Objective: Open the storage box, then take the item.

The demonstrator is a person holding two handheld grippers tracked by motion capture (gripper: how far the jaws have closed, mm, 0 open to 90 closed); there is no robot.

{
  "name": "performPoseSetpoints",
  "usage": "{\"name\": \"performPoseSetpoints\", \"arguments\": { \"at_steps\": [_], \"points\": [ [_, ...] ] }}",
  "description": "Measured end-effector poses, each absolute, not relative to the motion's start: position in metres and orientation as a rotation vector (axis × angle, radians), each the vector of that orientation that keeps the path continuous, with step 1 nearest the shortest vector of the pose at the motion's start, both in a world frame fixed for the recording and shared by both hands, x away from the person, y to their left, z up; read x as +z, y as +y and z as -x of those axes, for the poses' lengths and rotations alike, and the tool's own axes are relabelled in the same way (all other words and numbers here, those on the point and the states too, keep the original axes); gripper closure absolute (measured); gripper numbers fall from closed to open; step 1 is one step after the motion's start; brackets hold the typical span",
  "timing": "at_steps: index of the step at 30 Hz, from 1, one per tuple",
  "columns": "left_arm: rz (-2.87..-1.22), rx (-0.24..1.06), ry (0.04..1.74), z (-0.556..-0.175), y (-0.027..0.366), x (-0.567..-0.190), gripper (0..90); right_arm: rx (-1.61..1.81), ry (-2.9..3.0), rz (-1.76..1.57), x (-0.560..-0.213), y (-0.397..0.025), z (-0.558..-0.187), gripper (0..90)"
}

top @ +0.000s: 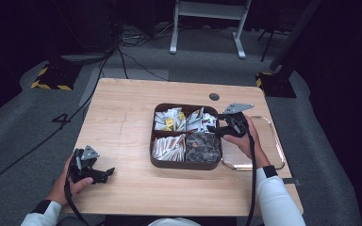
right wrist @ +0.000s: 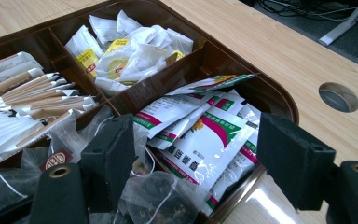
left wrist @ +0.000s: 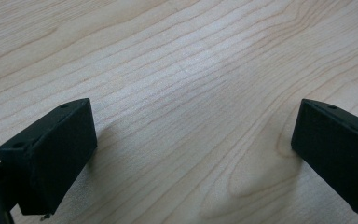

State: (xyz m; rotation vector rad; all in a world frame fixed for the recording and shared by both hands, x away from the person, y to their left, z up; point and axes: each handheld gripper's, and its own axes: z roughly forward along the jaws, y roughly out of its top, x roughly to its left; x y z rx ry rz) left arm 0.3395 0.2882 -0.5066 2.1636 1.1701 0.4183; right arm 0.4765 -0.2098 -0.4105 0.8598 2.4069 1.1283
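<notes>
Sachets with red and green print (right wrist: 200,135) fill the far right compartment of our brown four-part tray (top: 154,155), which sits at the middle of the wooden table (top: 122,122). We hold the right gripper (top: 218,128) at the tray's right edge, jaws spread wide over those sachets and gripping nothing. White and yellow packets (right wrist: 130,51) lie in the far left compartment, paper sticks (right wrist: 32,100) in the near left, and clear tea bags (right wrist: 154,191) in the near right. A steel tray (top: 273,141) sits just beside the brown one. Our left gripper (top: 104,174) rests near the table's front left corner, jaws wide apart over bare wood.
</notes>
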Motion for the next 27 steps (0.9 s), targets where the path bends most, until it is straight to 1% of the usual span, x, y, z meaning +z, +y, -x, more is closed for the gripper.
{"name": "performPoseSetpoints", "arguments": {
  "at_steps": [13, 27],
  "points": [
    [-2.163, 0.419, 1.171, -0.339, 0.288, -0.507, 0.3, 1.13, 2.405, -0.865, -0.408, -0.194, -0.487, 29.2],
    [-2.163, 0.419, 1.17, -0.339, 0.288, -0.507, 0.3, 1.033, 2.439, -0.916, -0.418, -0.17, -0.514, 29.9]
  ]
}}
